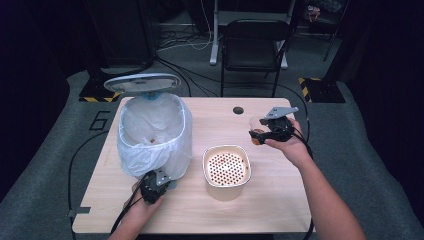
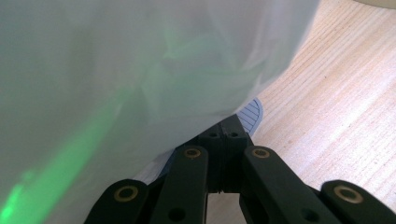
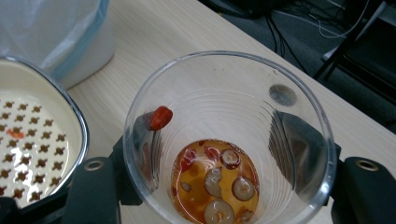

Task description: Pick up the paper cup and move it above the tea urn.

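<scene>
Gripping a clear cup (image 3: 229, 140) of fruit slices (seen up close), right gripper (image 3: 224, 186); left gripper (image 2: 223, 135) clenched on bin pedal (image 2: 250, 114).

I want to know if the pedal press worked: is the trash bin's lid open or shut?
Open. The lid stands raised above the bag-lined trash bin, and the left gripper is at the pedal at its base.

- The pale wooden counter (image 1: 280, 195) has a small round dark hole near its far edge.
- A white bin lined with a translucent plastic bag (image 1: 154, 135) stands on its left part.
- A cream bowl with a perforated strainer insert (image 1: 226, 166) sits just right of the bin.
</scene>
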Demonstrator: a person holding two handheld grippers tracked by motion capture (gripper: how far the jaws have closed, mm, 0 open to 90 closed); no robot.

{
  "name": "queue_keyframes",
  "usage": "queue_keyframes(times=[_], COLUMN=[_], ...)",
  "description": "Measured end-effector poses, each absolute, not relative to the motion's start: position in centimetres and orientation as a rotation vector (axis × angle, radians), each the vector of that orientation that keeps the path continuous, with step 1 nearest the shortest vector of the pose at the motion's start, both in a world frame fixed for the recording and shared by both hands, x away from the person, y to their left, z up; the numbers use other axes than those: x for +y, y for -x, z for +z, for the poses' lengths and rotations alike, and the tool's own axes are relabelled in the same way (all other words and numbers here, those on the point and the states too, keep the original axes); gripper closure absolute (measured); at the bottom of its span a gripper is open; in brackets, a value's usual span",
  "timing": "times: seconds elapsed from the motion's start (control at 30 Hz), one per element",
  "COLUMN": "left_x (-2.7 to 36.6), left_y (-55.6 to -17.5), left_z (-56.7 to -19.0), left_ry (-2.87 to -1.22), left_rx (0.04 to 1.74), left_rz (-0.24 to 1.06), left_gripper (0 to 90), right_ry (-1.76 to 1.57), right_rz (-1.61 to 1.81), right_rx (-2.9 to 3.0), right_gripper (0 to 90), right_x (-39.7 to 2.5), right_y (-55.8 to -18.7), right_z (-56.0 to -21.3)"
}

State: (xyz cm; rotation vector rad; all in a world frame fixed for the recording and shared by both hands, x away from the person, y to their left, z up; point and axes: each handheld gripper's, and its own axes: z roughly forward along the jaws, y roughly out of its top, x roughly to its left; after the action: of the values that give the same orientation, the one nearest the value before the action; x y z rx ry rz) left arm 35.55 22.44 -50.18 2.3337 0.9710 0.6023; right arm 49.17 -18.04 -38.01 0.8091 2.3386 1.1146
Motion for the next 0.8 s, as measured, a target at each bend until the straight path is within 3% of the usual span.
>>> queue_keyframes(times=[0.8], left_x=[22.5], left_y=[-35.6], left_z=[-50.1], left_ry=[-2.344], left_rx=[0.954], left_rz=[0.600], left_gripper=[90.0], right_ry=[-0.567], right_rz=[1.285], right_rx=[2.327], right_gripper=[34.9], right_x=[-16.0], right_y=[-49.8], right_z=[-37.6])
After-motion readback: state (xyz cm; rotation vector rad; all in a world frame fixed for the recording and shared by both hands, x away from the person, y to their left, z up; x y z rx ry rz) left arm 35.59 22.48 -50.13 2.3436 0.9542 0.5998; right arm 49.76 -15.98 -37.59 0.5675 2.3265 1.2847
